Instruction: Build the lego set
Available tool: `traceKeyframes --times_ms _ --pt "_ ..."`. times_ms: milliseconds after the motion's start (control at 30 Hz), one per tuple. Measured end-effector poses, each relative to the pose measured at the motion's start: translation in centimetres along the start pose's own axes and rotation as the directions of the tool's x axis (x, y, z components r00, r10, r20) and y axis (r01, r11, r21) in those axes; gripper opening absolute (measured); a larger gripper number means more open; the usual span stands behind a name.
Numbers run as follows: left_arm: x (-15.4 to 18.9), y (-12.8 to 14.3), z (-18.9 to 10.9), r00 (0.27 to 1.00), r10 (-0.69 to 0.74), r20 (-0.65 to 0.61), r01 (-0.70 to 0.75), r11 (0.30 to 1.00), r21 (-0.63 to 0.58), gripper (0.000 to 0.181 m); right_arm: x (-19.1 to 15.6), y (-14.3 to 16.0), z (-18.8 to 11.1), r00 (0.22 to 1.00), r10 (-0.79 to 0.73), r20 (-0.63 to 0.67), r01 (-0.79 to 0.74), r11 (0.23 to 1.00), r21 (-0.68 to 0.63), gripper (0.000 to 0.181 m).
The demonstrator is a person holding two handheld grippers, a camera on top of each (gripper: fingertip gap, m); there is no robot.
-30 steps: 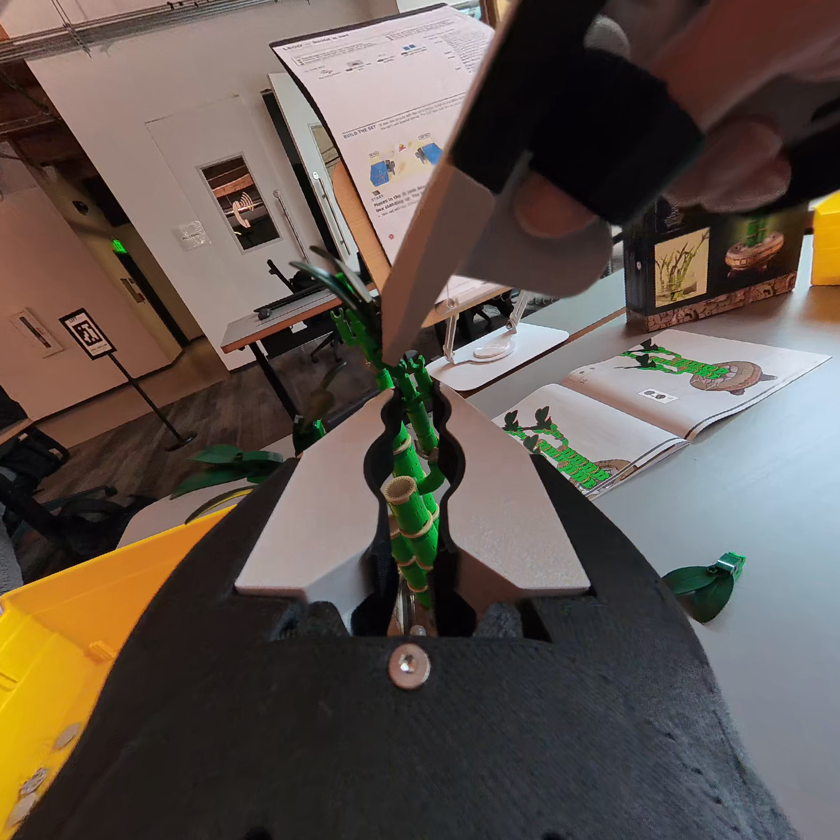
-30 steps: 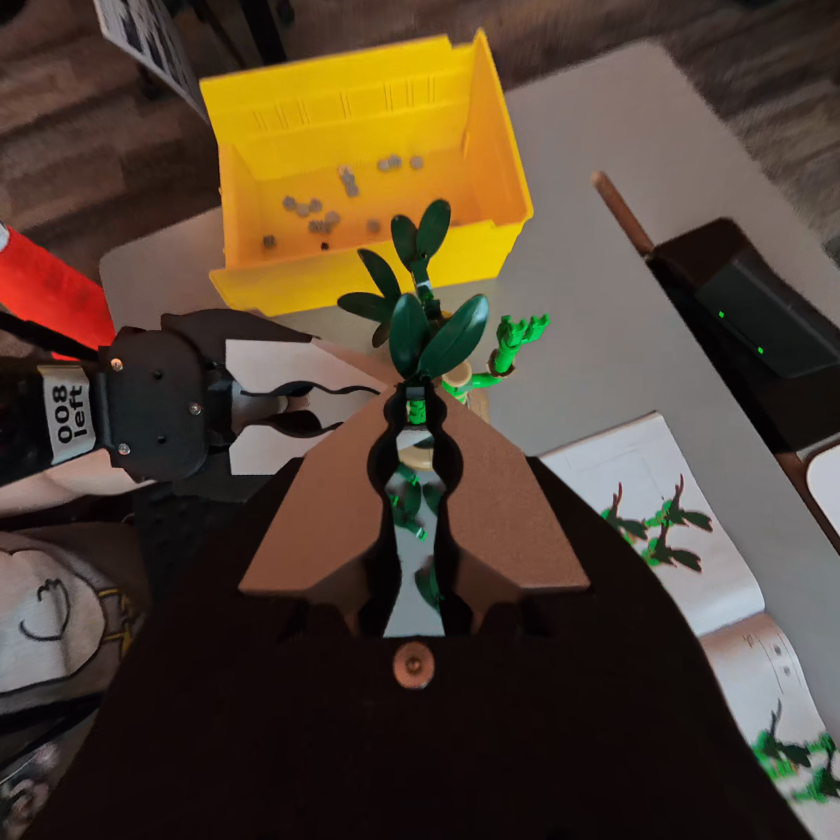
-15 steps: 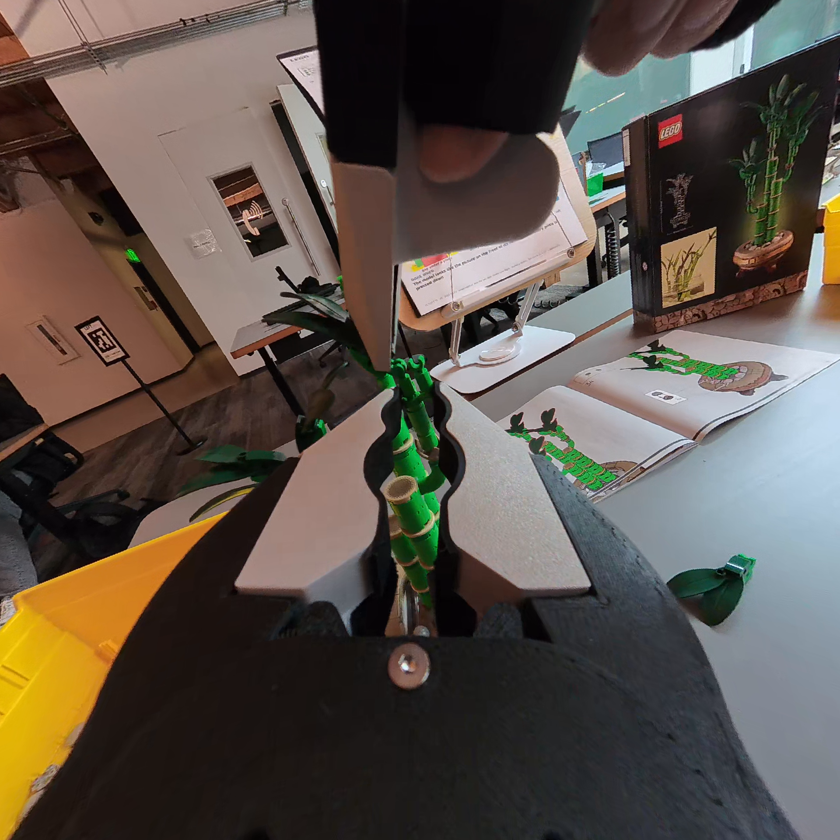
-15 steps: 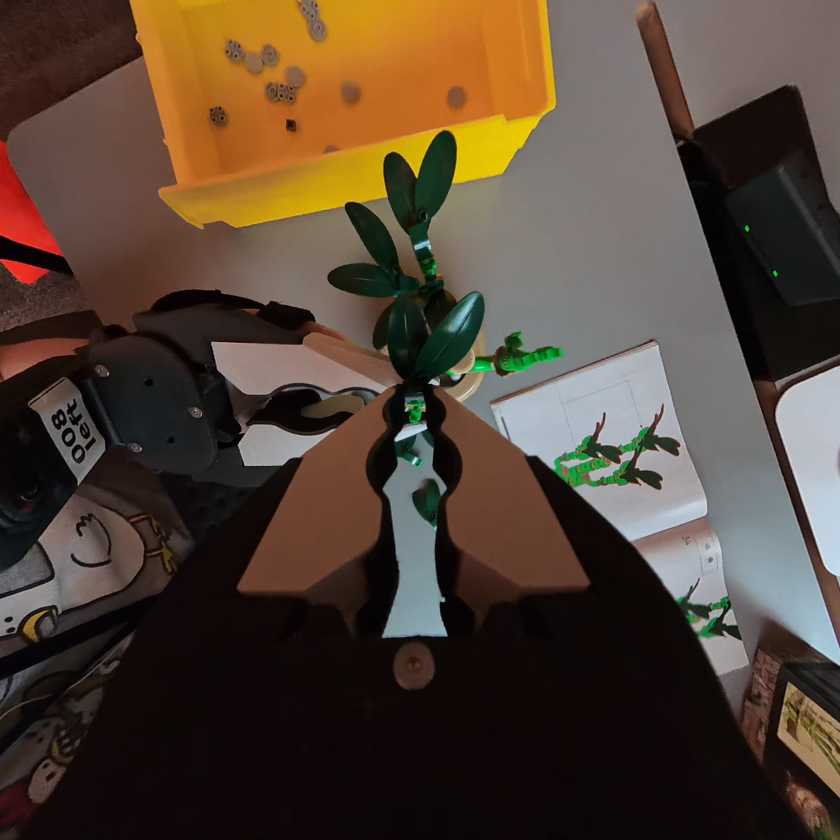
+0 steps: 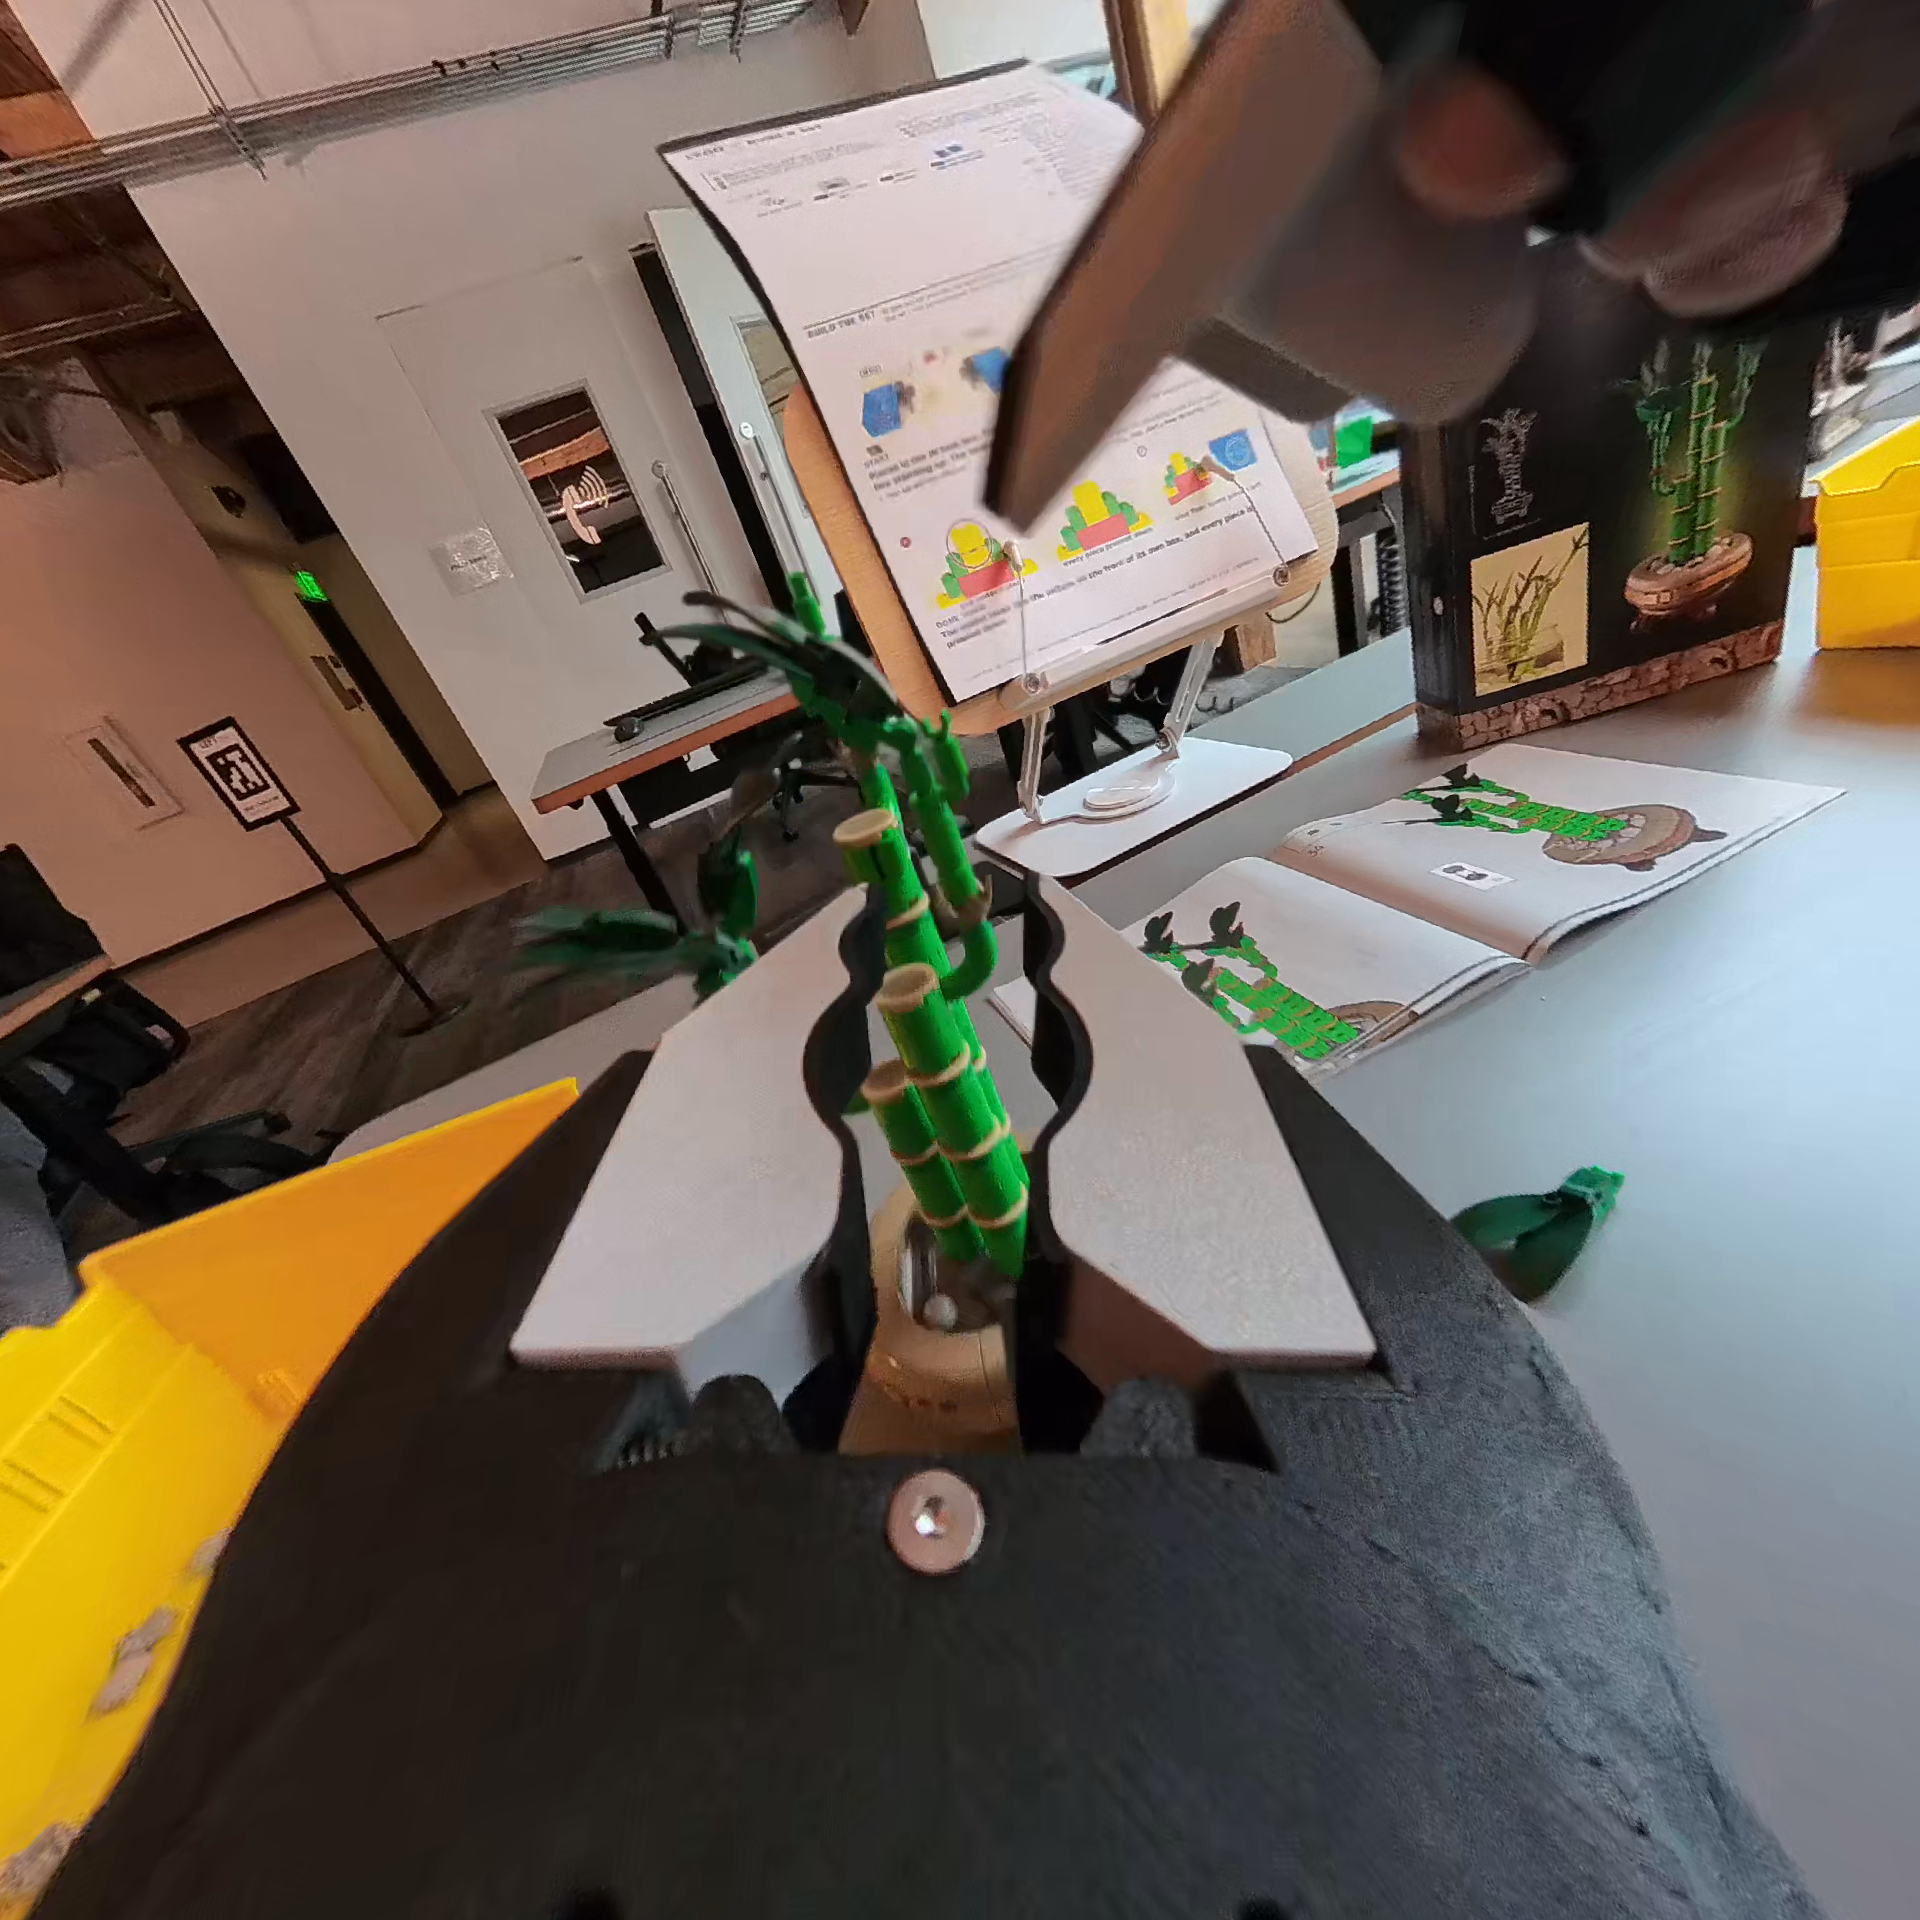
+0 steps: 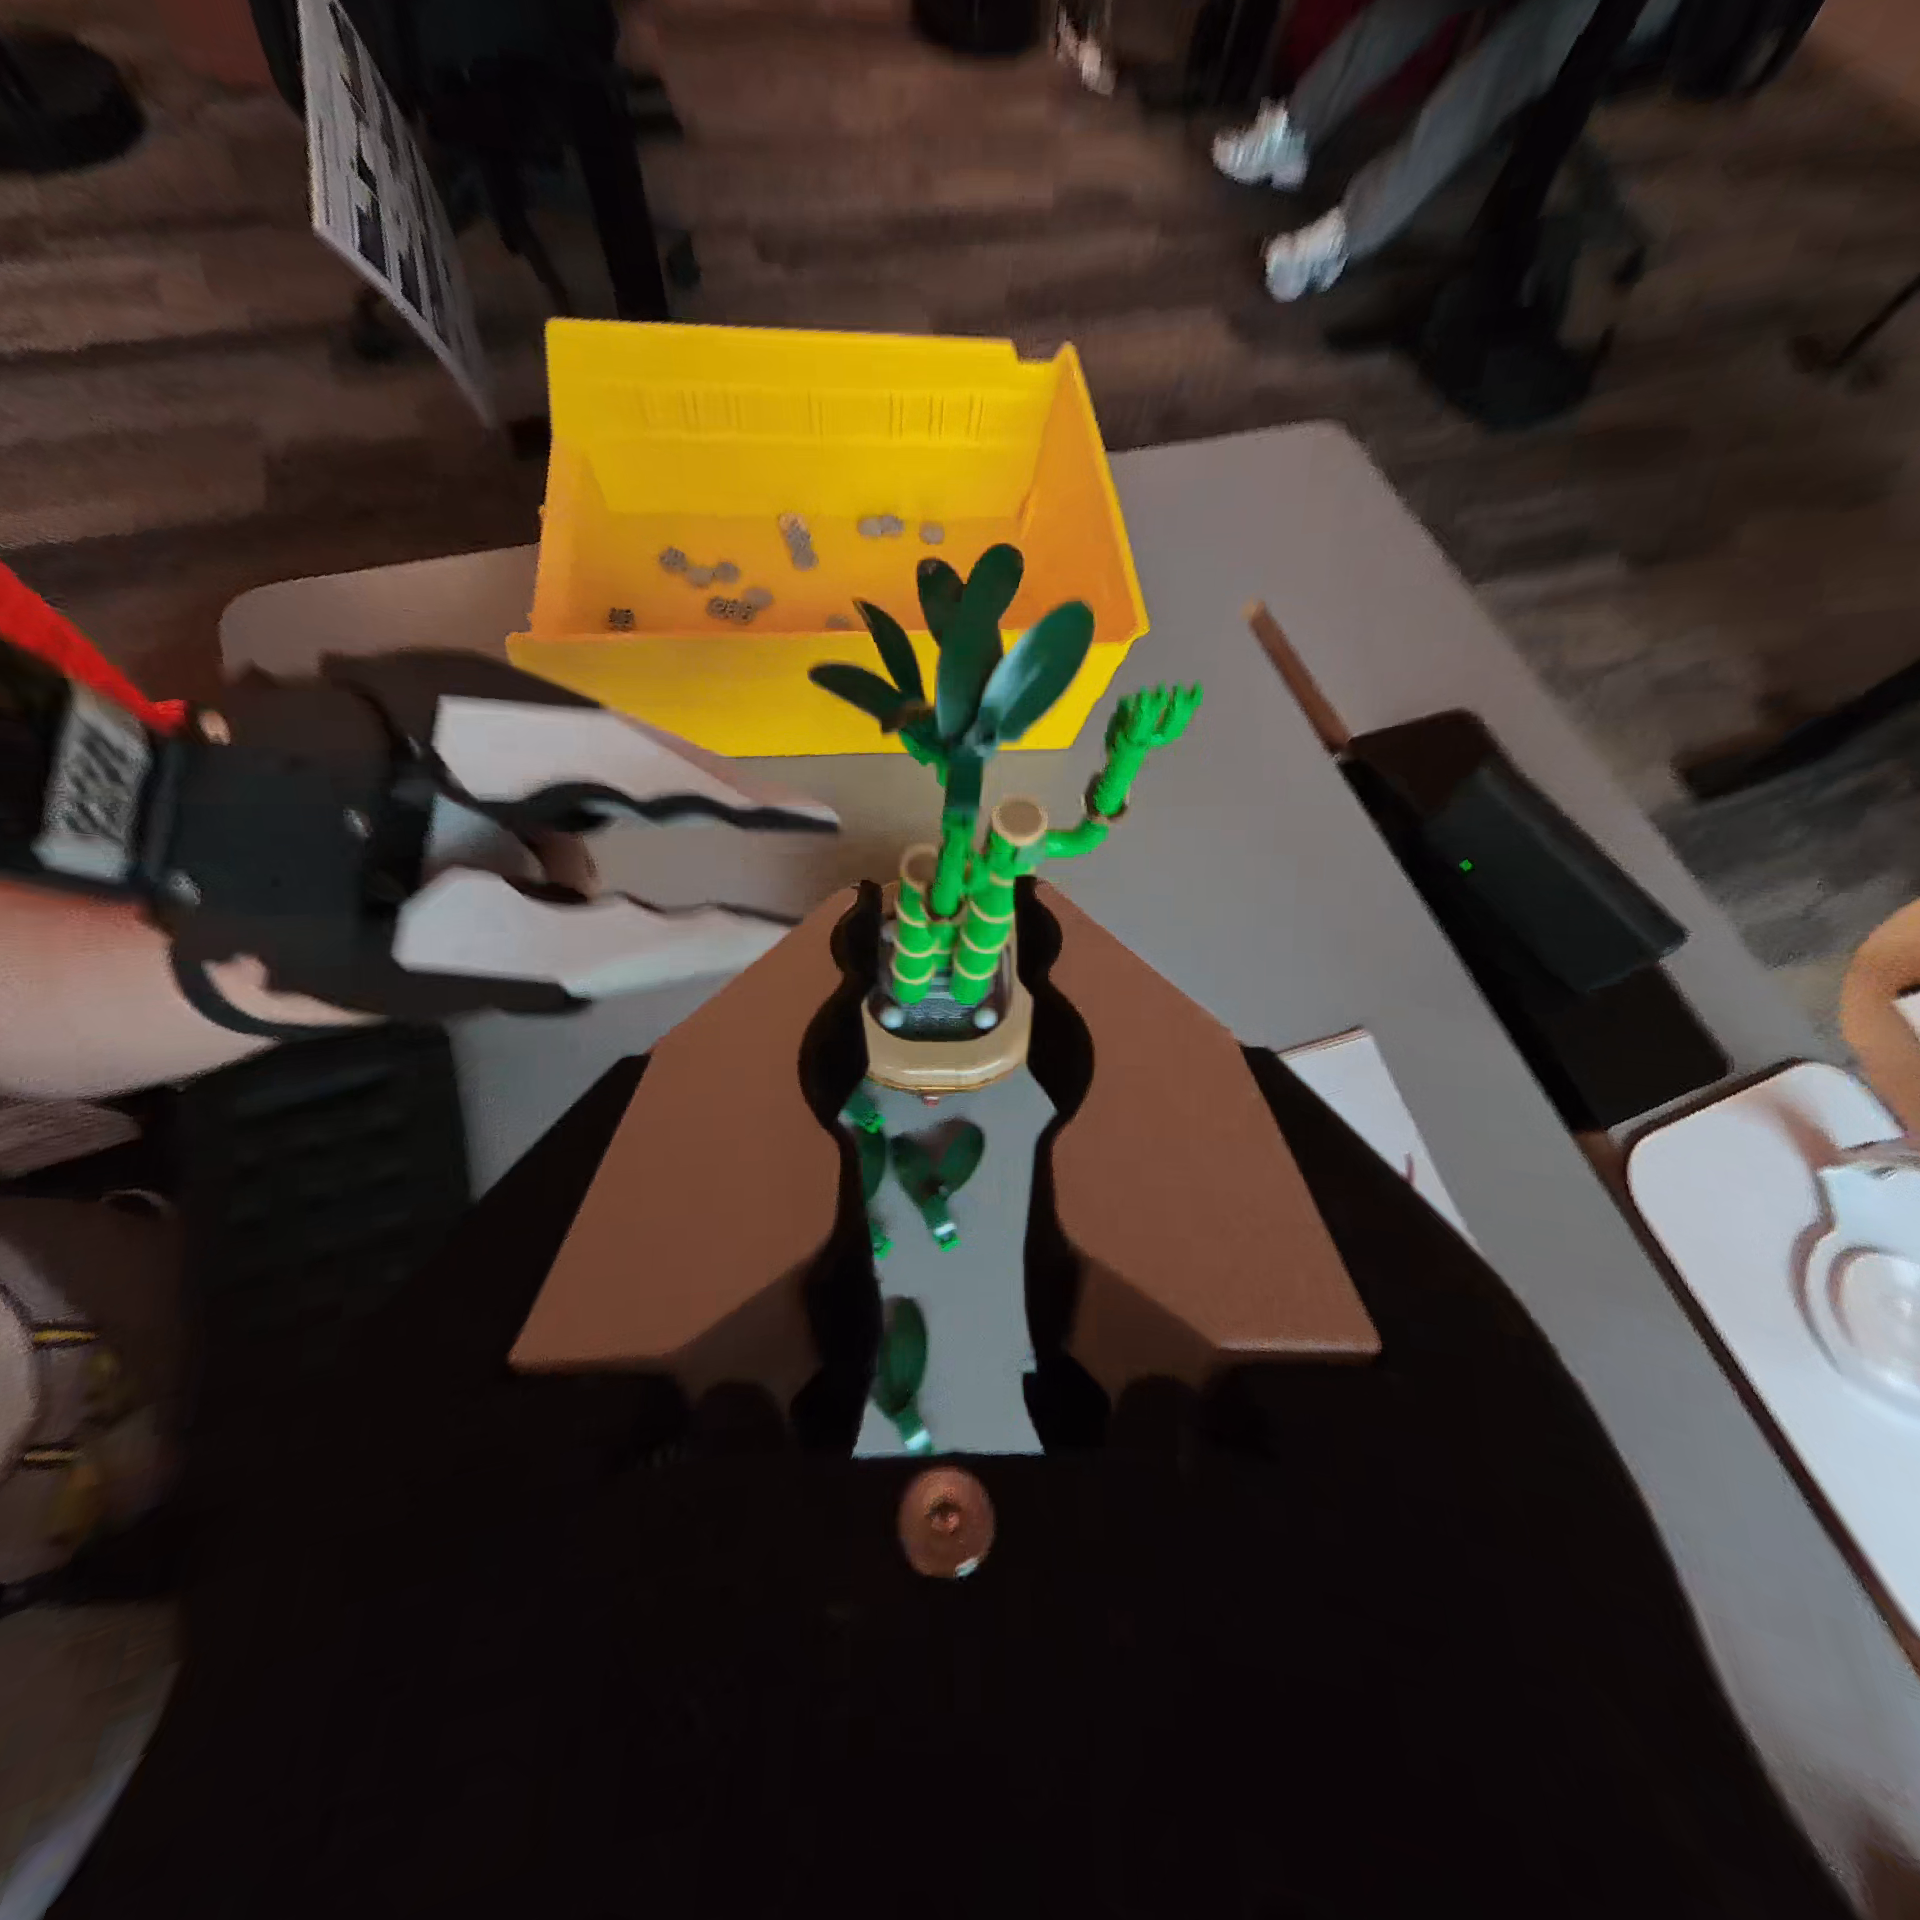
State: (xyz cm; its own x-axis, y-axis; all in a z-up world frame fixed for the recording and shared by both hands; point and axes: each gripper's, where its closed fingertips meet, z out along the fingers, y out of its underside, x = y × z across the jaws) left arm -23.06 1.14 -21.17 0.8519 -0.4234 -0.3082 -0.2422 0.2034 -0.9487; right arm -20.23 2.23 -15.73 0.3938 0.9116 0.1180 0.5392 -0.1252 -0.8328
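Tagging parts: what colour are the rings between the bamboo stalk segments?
Tan rings on the bright green bamboo stalks; clearest in the left wrist view.

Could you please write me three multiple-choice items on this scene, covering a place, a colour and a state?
1. In the right wrist view, where is the yellow bin?
A. Beyond the bamboo model, on the table
B. On top of the instruction booklet
C. On the floor

2. What colour is the bamboo model's base?
A. Red
B. Tan
C. Blue

3. How does the instruction booklet lie?
A. Closed
B. Rolled up
C. Open flat

Answers:
1 A: the yellow bin stands on the table behind the bamboo model.
2 B: the base under the green stalks is tan.
3 C: the instruction booklet shows two pages spread on the table.
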Motion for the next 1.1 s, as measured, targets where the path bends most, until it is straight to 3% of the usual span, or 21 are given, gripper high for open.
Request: traceKeyframes --times_ms 100,267,400,500,600,667,700,800,1100 --pt "0.2 1.1 -1.9 0.998 -0.058 -0.031 0.057 0.998 -0.028 0.025 -0.2 5.4 0.2 0.997 -0.081 0.016 0.080 0.996 0.049 0.028" --pt "1.4 4.0 -3.9 0.988 -0.100 -0.121 0.082 0.986 -0.147 0.027 -2.6 19.0 2.0 0.979 -0.025 0.204 0.057 0.986 -0.155 0.028" --pt "2.3 5.3 -4.2 0.975 -0.133 -0.180 0.096 0.975 -0.199 0.030 -2.6 23.2 2.5 0.981 -0.001 0.196 0.040 0.980 -0.197 0.032" --pt "3.2 5.8 -3.9 0.970 -0.119 -0.210 0.070 0.971 -0.228 0.033 -2.0 24.3 2.7 0.983 0.044 0.176 -0.008 0.979 -0.202 0.033" --pt "4.0 7.3 -3.5 0.977 0.007 -0.211 -0.073 0.950 -0.305 0.037 -1.7 25.7 2.8 0.980 0.083 0.183 -0.039 0.972 -0.233 0.030" --pt "4.4 8.1 -3.2 0.973 0.088 -0.213 -0.158 0.929 -0.336 0.038 -2.2 26.2 2.9 0.970 0.107 0.217 -0.050 0.967 -0.249 0.022" --pt "4.5 8.3 -3.0 0.971 0.119 -0.208 -0.187 0.920 -0.344 0.038 -2.3 26.1 2.9 0.970 0.101 0.223 -0.046 0.970 -0.240 0.007" --pt "4.6 8.9 -2.6 0.969 0.149 -0.198 -0.216 0.897 -0.386 0.036 -2.5 25.8 2.5 0.975 0.091 0.202 -0.038 0.966 -0.255 0.006" --pt "4.0 7.1 -2.1 0.978 0.135 -0.158 -0.188 0.898 -0.398 0.036 -0.9 17.8 0.0 0.981 0.042 -0.187 -0.031 0.998 0.059 0.006"
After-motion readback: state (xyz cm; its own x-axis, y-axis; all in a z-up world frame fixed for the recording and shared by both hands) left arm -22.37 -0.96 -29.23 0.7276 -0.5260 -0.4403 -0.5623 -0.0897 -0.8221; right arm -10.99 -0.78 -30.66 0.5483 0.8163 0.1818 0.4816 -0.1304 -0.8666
